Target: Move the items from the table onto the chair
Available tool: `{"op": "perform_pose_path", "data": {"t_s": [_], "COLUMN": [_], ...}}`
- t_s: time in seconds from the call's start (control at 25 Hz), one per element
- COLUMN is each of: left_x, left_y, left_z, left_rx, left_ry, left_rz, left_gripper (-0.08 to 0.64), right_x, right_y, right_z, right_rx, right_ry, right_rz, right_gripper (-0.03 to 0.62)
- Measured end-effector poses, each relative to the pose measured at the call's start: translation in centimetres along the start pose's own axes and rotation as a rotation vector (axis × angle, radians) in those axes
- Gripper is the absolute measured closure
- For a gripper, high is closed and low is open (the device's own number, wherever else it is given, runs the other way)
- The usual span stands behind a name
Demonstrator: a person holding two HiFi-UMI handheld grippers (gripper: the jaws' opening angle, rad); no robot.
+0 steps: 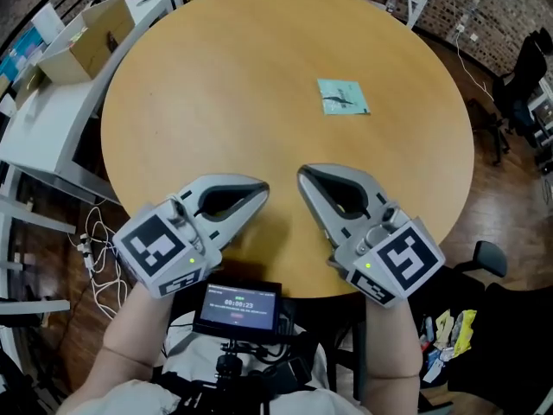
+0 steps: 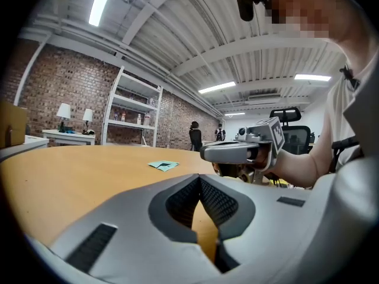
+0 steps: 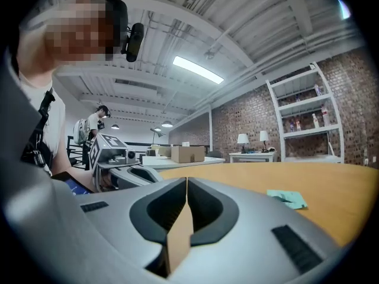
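R gripper (image 3: 186, 183) jaws together, empty; teal paper (image 3: 287, 199) on table (image 3: 249, 179); L gripper (image 3: 143, 176) alongside.

Timer digits, seemingly 00:00:23, on small screen (image 1: 238, 308) below the near bench (image 1: 259, 76) edge, line beneath too blurred to read, teal card (image 1: 343, 96) print unreadable.

tan table (image 1: 259, 76), teal paper square (image 1: 343, 96) with dark mark, brown cardboard box (image 1: 91, 37)

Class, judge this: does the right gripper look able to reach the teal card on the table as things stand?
Probably yes: only bare table lies between the right gripper and the card, though its jaws are shut and empty.
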State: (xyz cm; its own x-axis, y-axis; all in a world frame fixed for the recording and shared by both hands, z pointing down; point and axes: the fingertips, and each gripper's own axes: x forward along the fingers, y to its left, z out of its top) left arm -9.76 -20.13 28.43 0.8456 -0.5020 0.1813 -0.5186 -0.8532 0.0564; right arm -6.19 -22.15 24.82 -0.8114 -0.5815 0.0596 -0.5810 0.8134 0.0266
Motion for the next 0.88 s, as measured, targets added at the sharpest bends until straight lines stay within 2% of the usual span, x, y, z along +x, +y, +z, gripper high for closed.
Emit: {"op": "perform_pose_path", "data": {"t_s": [0.12,0.24,0.32,0.44,0.64,0.72,0.76,0.88], "left_x": [0.1,0.3,0.3,0.2,0.3,0.4,0.4,0.4], "left_y": [0.2,-0.2,-0.9,-1.5,-1.3,-1.3,-1.4,-1.6], "left_z": [0.0,0.0,-0.1,-0.4,-0.4,-0.4,-0.4,-0.3], "left_rx": [0.029,0.021,0.007,0.013,0.013,0.012,0.011,0.012], "left_ry": [-0.013,-0.008,0.003,0.007,0.011,0.011,0.010,0.006], "left_rz": [-0.012,-0.022,-0.035,-0.051,-0.047,-0.048,-0.050,-0.054], "left_gripper": [0.549,0.549,0.549,0.549,0.549,0.549,0.549,0.549], "right_x": [0.3,0.4,0.0,-0.7,0.4,1.7,2.4,4.3], "right_y": [-1.1,-4.0,-6.8,-11.9,-19.8,-21.1,-21.5,-21.9], "right_z": [-0.6,-1.7,-2.2,-3.1,-5.5,-6.1,-6.3,-8.3], "right_rx": [-0.028,-0.051,-0.054,0.003,0.111,0.112,0.105,0.048], "right_ry": [0.057,0.153,0.212,0.281,0.341,0.361,0.379,0.527], "right_rz": [0.002,-0.034,-0.085,-0.160,-0.292,-0.306,-0.303,-0.266], "right_gripper": [0.548,0.425,0.422,0.422,0.330,0.288,0.288,0.288]}}
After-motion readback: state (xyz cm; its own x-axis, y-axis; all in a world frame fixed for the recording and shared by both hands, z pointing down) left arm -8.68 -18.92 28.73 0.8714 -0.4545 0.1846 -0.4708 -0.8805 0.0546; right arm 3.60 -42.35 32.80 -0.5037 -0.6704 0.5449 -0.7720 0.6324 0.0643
